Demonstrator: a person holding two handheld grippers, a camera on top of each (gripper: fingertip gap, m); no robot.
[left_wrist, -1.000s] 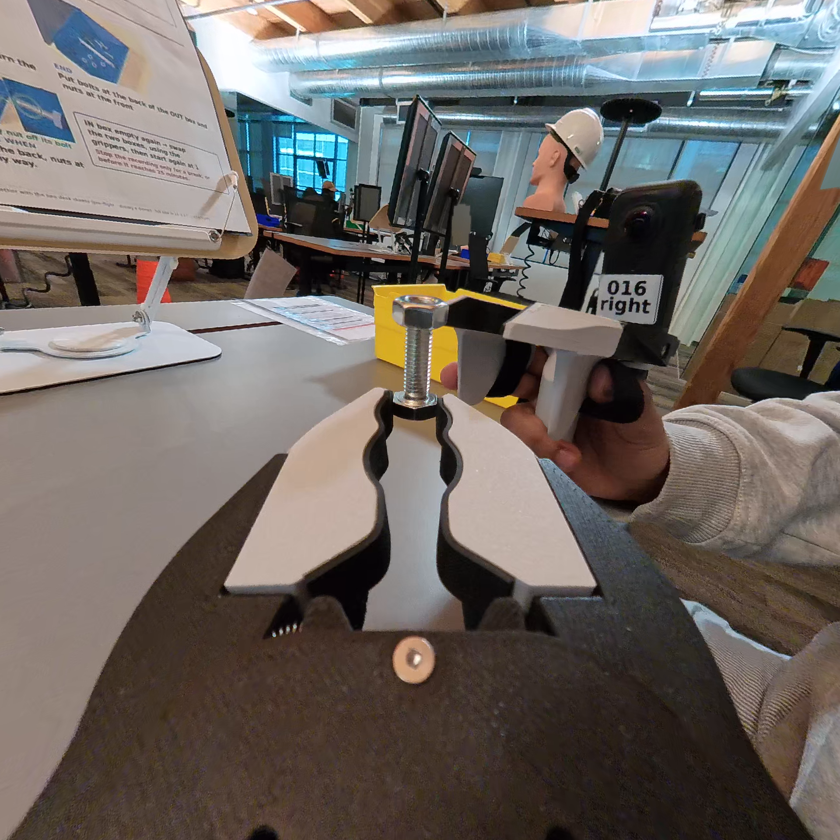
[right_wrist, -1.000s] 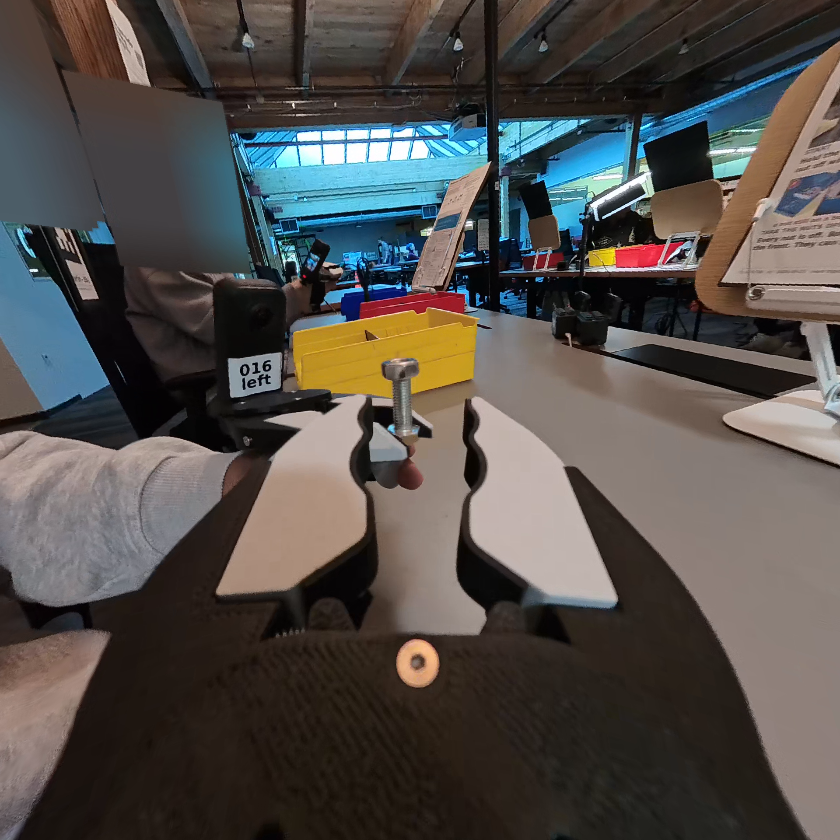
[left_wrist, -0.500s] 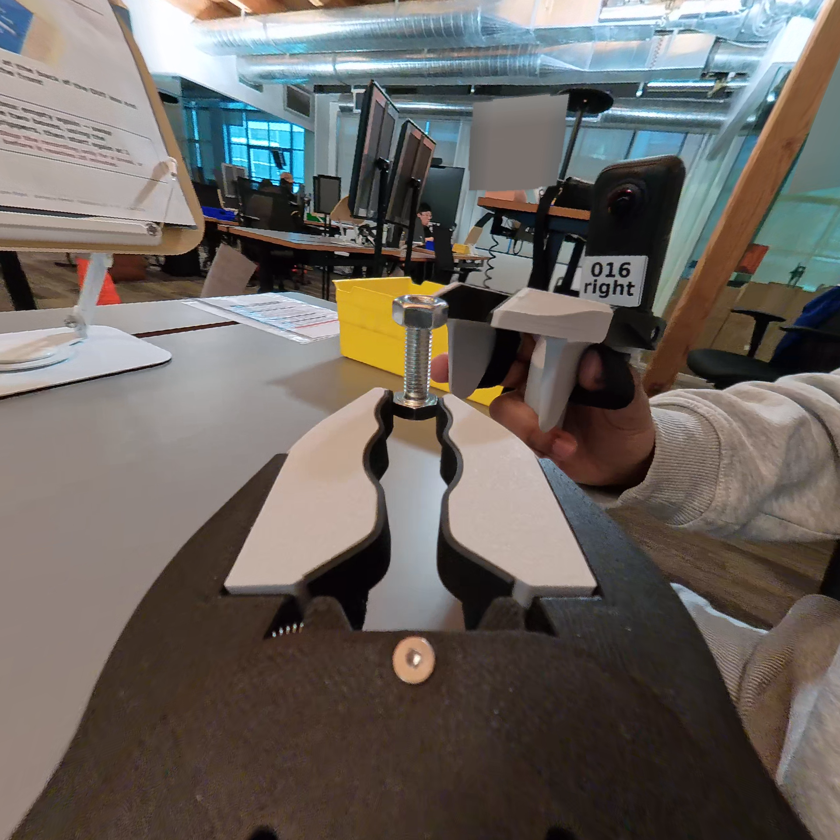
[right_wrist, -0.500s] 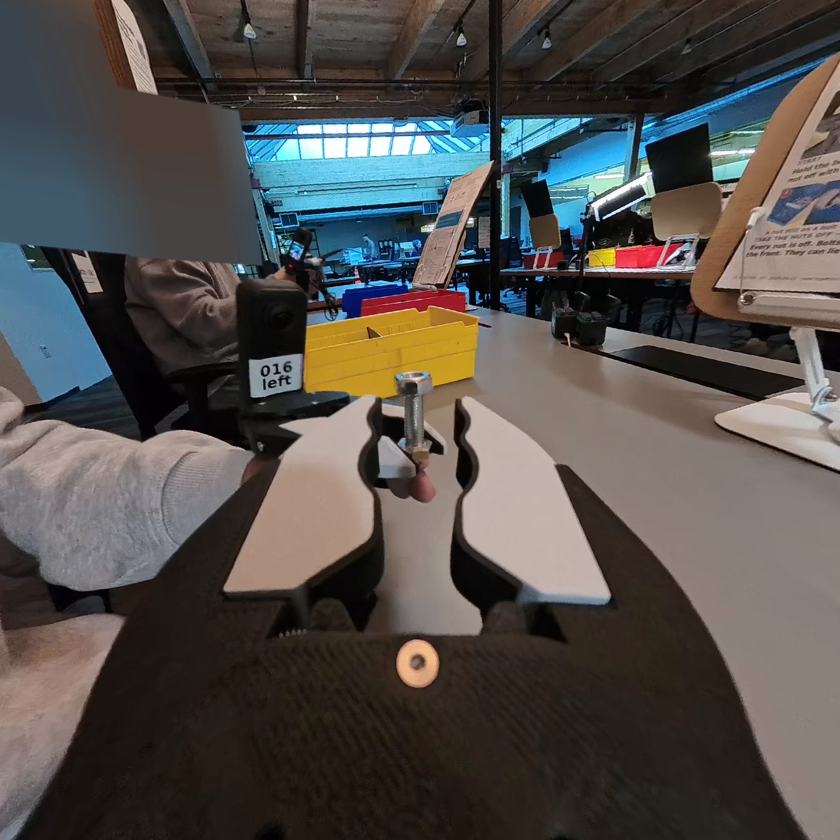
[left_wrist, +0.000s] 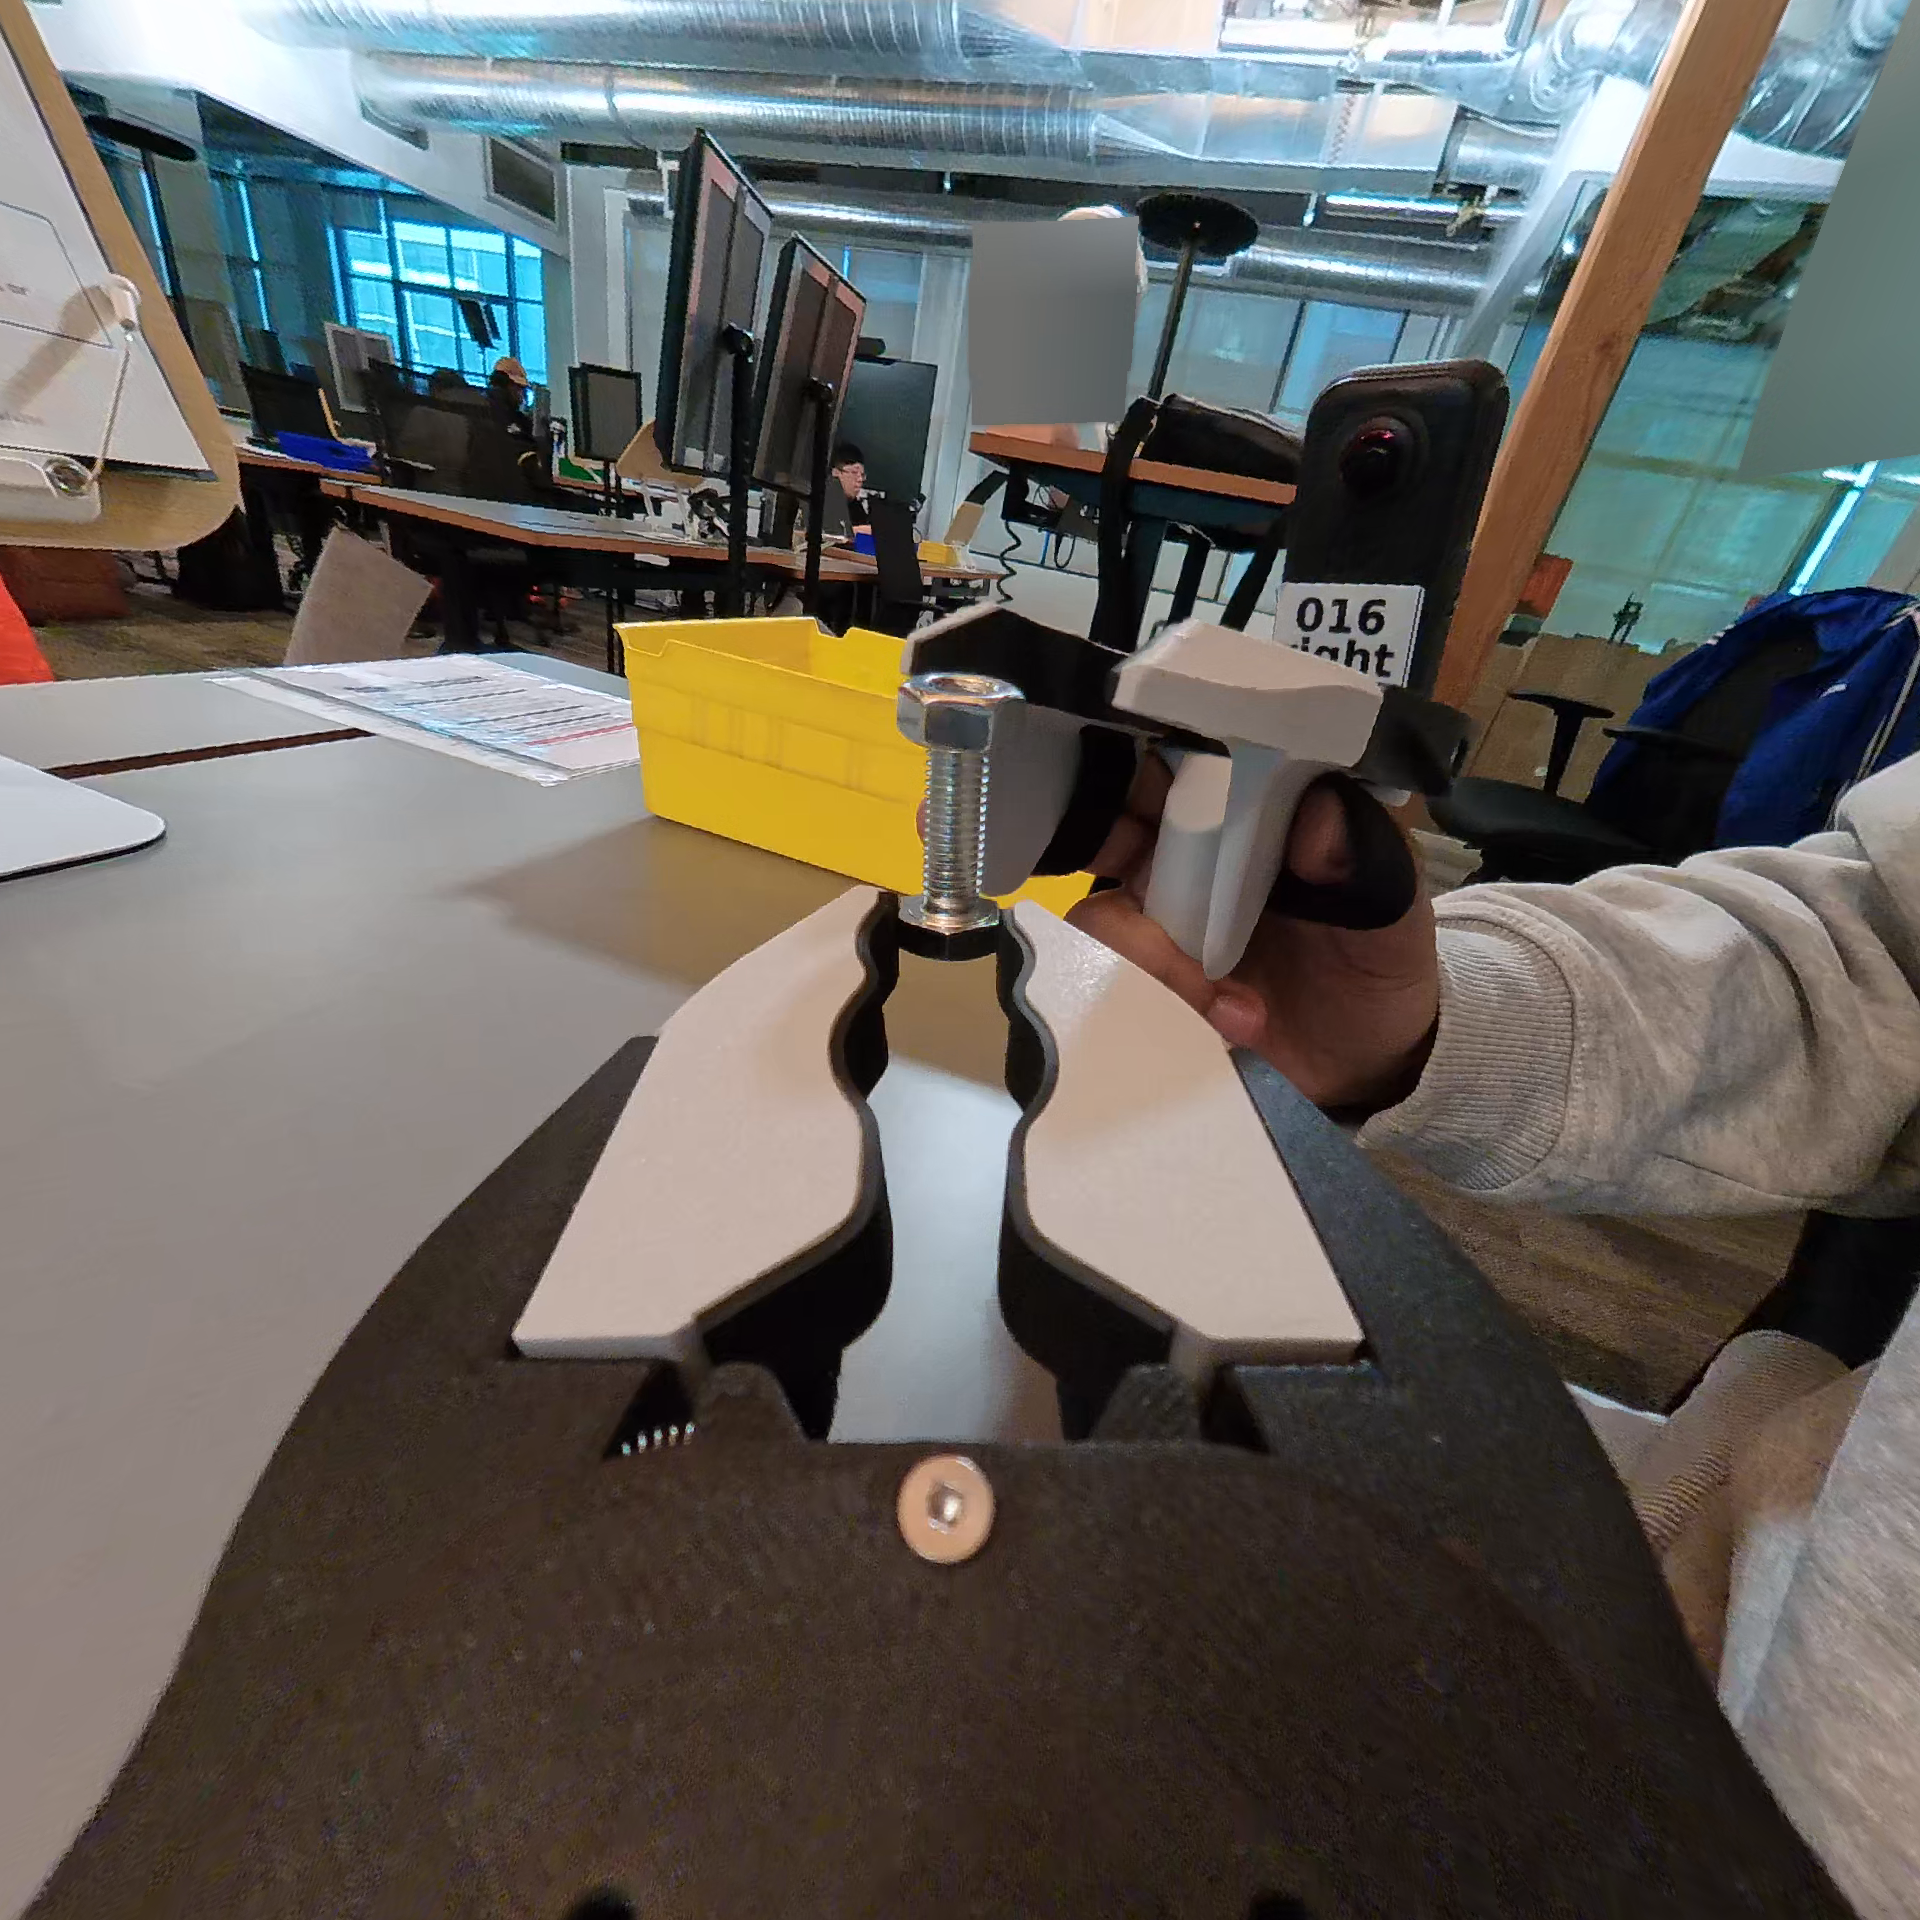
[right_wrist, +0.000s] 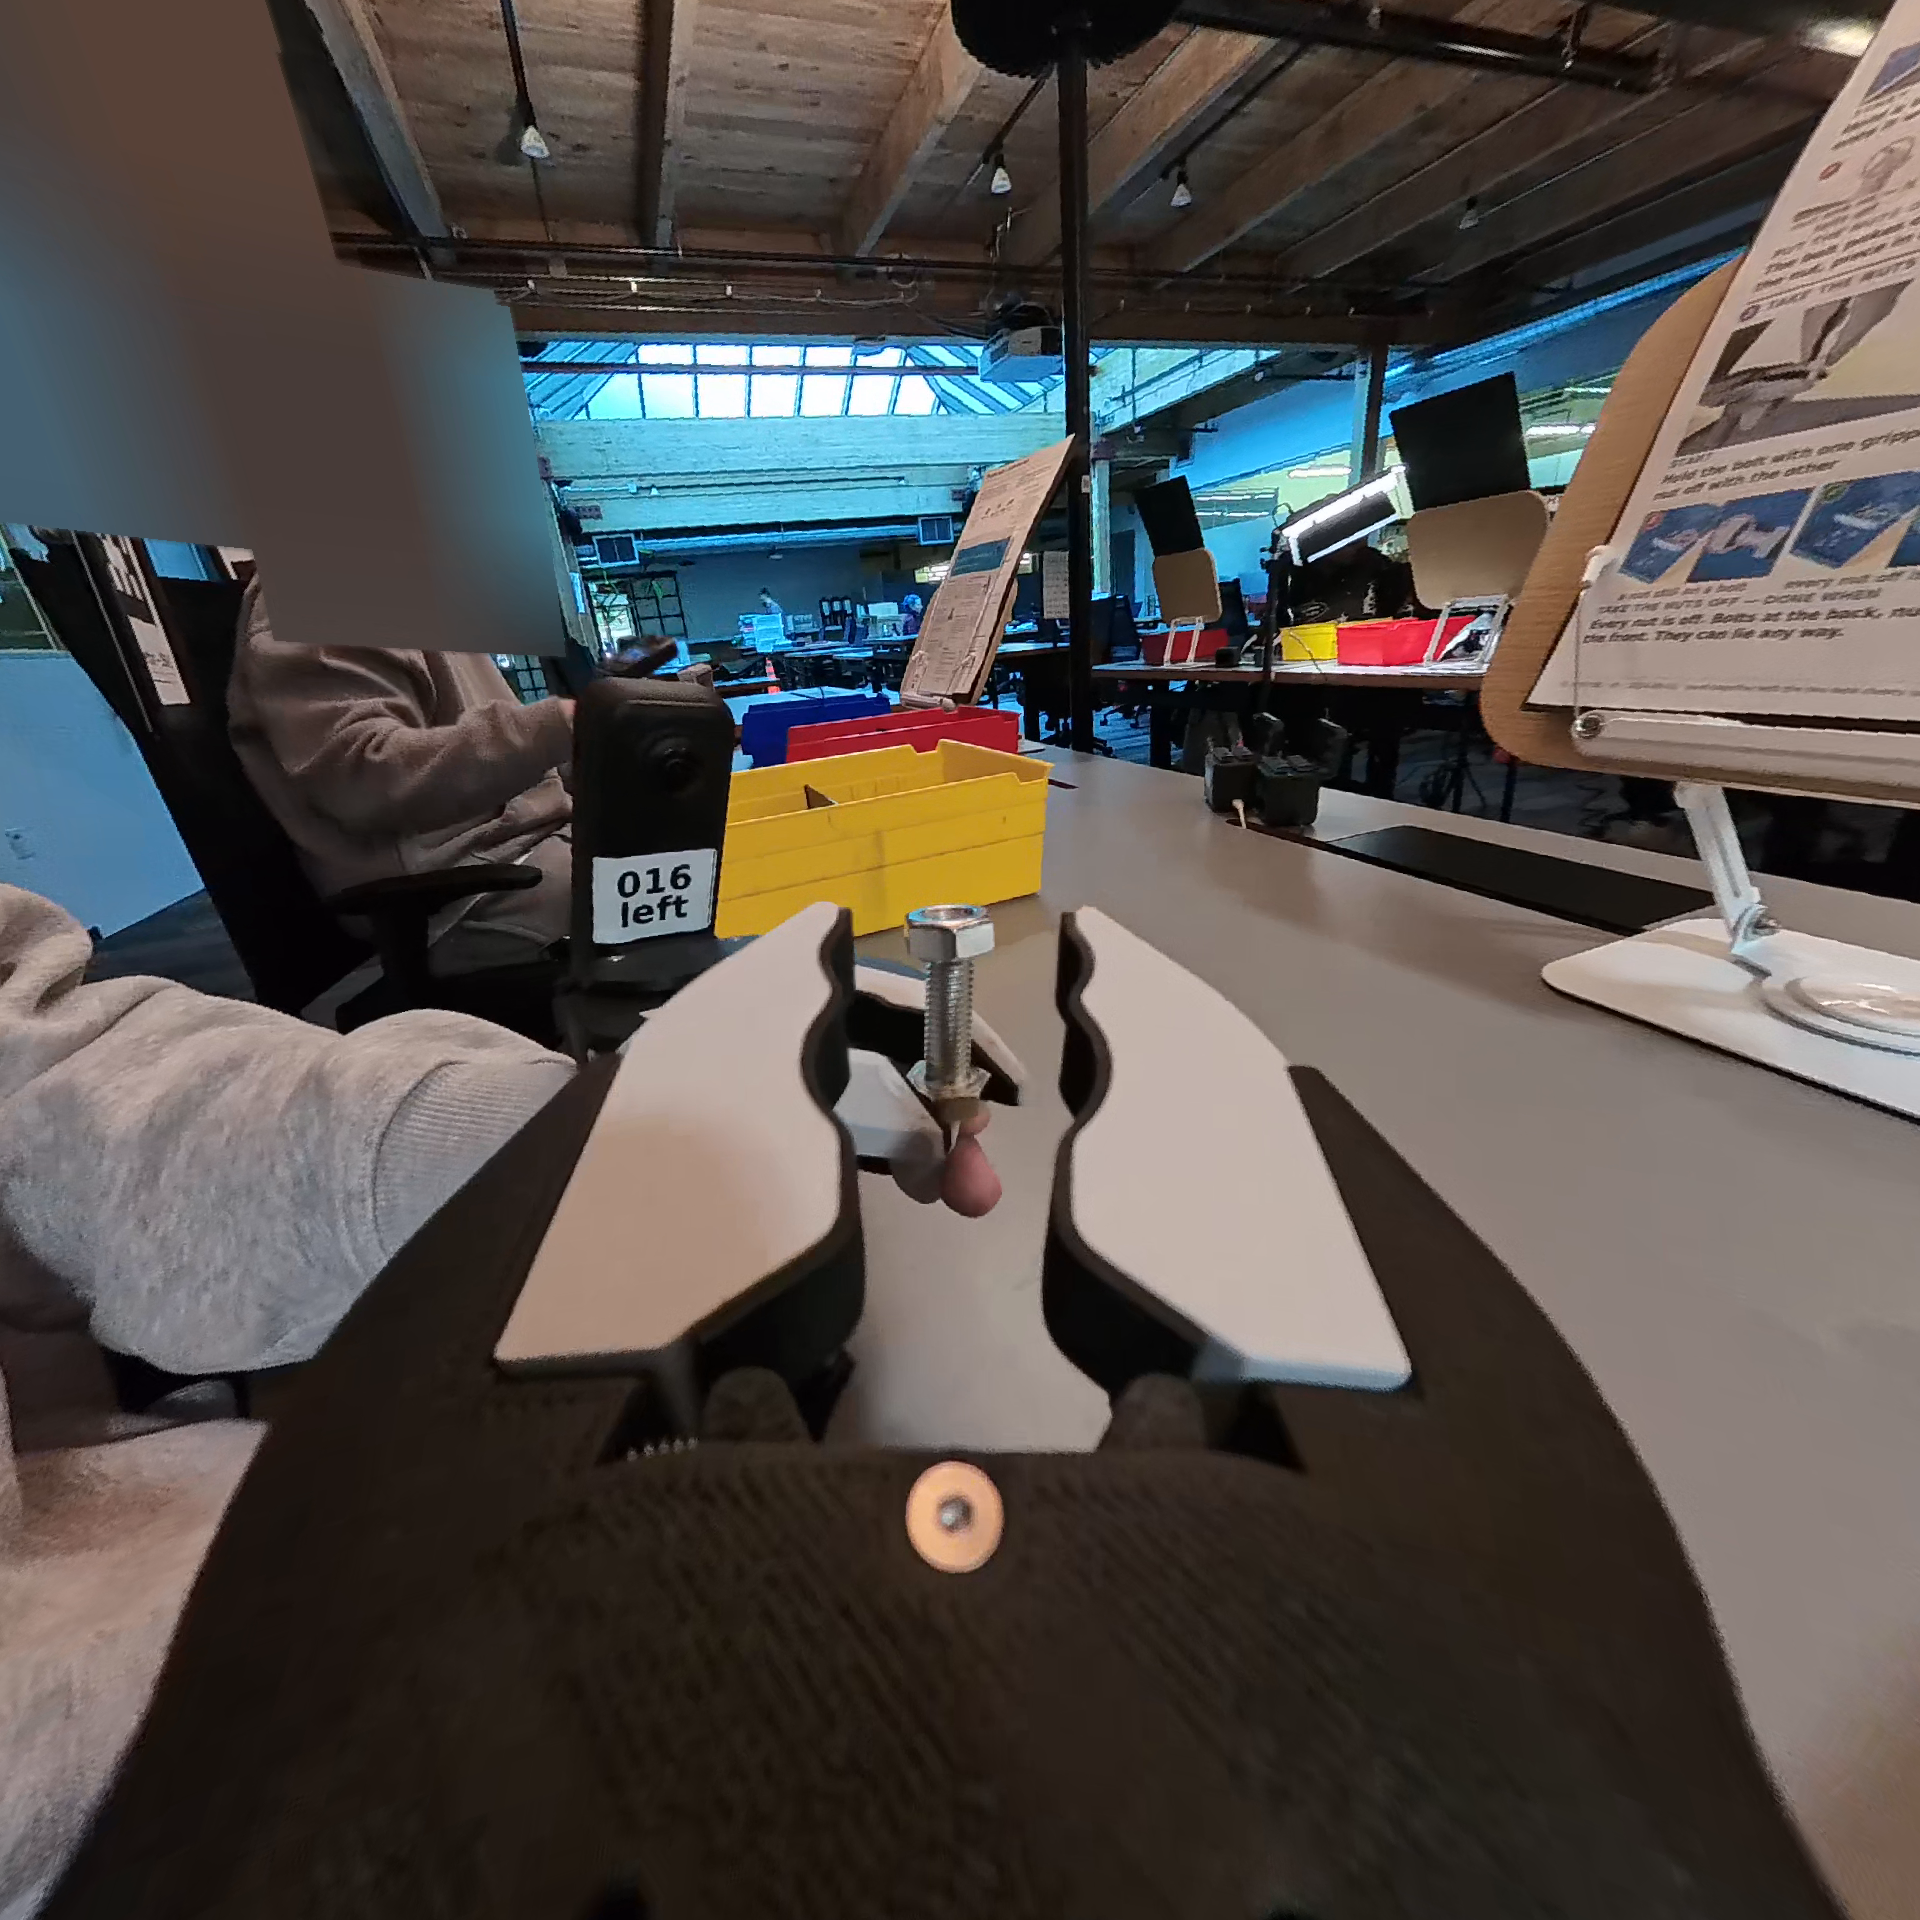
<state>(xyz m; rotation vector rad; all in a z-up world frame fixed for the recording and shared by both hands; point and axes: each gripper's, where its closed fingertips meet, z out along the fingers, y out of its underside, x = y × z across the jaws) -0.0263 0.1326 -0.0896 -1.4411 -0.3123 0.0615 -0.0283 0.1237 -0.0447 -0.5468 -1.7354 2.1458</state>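
A steel bolt (left_wrist: 951, 821) stands upright with its thread up and a hex nut (left_wrist: 961, 712) at the top end. My left gripper (left_wrist: 945, 920) is shut on the bolt's lower end and holds it above the grey table (left_wrist: 312, 987). My right gripper (right_wrist: 951, 935) is open, with the nut (right_wrist: 948, 932) and the bolt's top between its fingertips; I cannot tell if they touch it. In the left wrist view its grey finger (left_wrist: 1247, 696) shows just right of the bolt, held by a hand in a grey sleeve. The left gripper (right_wrist: 935, 1086) shows under the bolt.
A yellow bin (left_wrist: 758, 727) stands on the table behind the bolt, also in the right wrist view (right_wrist: 883, 831). A document stand (right_wrist: 1766, 520) on a white base is at the right. A laminated sheet (left_wrist: 447, 707) lies on the table. A seated person (right_wrist: 395, 748) is at the left. The left gripper's tips are roughly 4 cm from the right gripper's.
My right gripper has moved in toward the bolt, so its open fingertips now flank the nut. The left gripper has kept its hold and turned slightly to the right.
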